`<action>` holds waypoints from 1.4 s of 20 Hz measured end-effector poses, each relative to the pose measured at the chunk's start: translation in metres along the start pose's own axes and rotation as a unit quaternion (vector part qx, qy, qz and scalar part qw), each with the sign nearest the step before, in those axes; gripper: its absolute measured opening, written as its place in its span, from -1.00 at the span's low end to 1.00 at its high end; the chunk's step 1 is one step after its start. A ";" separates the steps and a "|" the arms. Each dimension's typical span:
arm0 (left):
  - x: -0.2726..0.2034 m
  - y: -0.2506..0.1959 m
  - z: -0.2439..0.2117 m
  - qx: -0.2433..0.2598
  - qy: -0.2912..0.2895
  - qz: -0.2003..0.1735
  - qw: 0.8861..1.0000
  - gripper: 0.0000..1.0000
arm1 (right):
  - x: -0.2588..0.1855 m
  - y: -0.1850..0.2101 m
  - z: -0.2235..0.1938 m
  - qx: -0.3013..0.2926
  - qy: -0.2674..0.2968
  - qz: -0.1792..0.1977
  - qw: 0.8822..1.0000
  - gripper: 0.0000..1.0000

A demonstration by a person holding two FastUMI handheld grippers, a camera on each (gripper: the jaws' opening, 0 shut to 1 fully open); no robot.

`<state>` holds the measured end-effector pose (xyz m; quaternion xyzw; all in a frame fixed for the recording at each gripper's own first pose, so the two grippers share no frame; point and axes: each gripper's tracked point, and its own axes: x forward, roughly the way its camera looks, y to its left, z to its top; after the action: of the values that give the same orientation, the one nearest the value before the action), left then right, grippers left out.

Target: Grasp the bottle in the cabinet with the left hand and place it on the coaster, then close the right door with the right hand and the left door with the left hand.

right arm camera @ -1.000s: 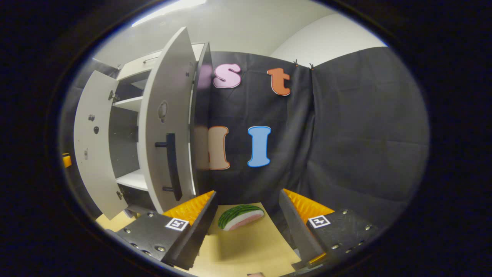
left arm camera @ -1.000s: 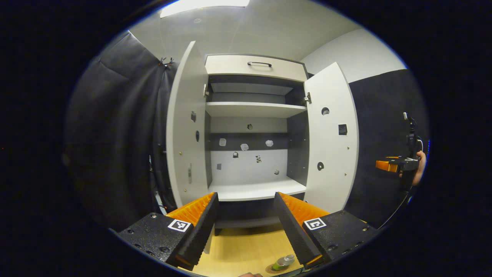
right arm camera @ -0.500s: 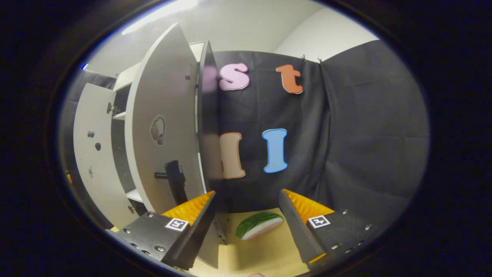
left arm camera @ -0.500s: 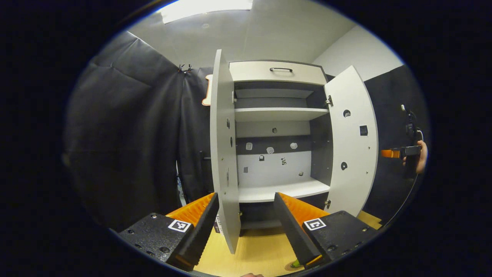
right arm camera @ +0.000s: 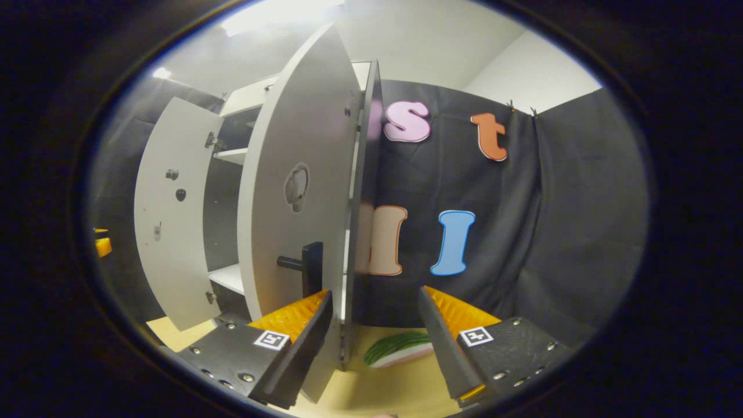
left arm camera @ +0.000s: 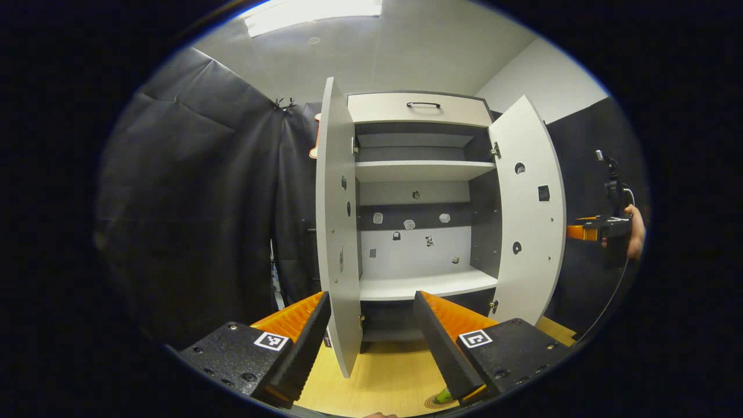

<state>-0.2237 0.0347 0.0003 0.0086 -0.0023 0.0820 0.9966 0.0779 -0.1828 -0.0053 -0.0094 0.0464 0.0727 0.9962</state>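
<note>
The white cabinet (left arm camera: pixel 421 107) stands with both doors swung out. Its left door (left arm camera: pixel 336 232) is edge-on just beyond my left gripper (left arm camera: pixel 371 342), which is open and holds nothing. A sliver of the green bottle (left arm camera: pixel 443 396) on the round coaster (left arm camera: pixel 432 402) peeks out beside the left gripper's right-hand finger. The right door (left arm camera: pixel 531 215) hangs open, with the right gripper (left arm camera: pixel 583 232) behind it in a hand (left arm camera: pixel 633 232). In the right gripper view that door's outer face (right arm camera: pixel 296 191) and black handle (right arm camera: pixel 310 270) are close to my open right gripper (right arm camera: pixel 374 342).
The shelves (left arm camera: pixel 426 284) inside the cabinet are bare. A watermelon slice (right arm camera: pixel 400 348) lies on the wooden table (right arm camera: pixel 377 395) between the right gripper's fingers, farther off. Black cloth walls close in on both sides. The left door (right arm camera: pixel 174 215) is also in sight.
The right gripper has come nearer to the right door's outer face, so the handle now sits just above its left finger. The left gripper swung left, then held nearly still.
</note>
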 end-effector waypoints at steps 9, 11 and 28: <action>0.022 -0.006 0.013 -0.007 0.004 -0.038 0.999 0.82 | 0.008 0.033 0.001 0.039 -0.001 -0.006 0.999 0.82; 0.032 -0.005 0.014 -0.007 0.009 -0.041 0.999 0.83 | 0.015 0.043 0.002 0.042 -0.002 -0.013 0.999 0.82; 0.056 0.064 -0.001 -0.015 0.021 -0.020 0.999 0.83 | 0.048 0.150 -0.004 0.038 -0.016 0.059 0.997 0.94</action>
<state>-0.1787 0.1065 0.0012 -0.0079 0.0178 0.0618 0.9979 0.1026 -0.0279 -0.0158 0.0328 0.0332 0.1298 0.9904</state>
